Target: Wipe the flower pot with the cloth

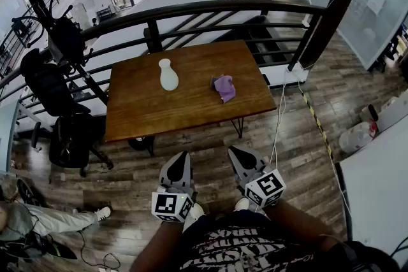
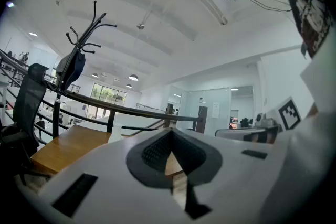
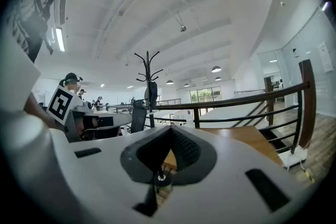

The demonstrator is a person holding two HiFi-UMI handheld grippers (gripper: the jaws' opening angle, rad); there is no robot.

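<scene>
In the head view the white flower pot (image 1: 168, 75), shaped like a narrow-necked vase, stands upright near the middle of the brown wooden table (image 1: 146, 111). The purple cloth (image 1: 224, 87) lies crumpled to its right, apart from it. Both grippers are held low, in front of the person's body and well short of the table's near edge. The left gripper (image 1: 183, 155) and the right gripper (image 1: 233, 151) both point toward the table. In the left gripper view the jaws of the left gripper (image 2: 170, 134) meet at the tip with nothing between them. The right gripper (image 3: 170, 129) looks the same.
A black railing (image 1: 210, 9) runs behind the table, with stairs beyond it. A coat rack (image 1: 60, 35) and a black office chair (image 1: 70, 137) stand at the left. A white desk (image 1: 376, 181) is at the right, and a cable (image 1: 277, 130) trails over the wood floor.
</scene>
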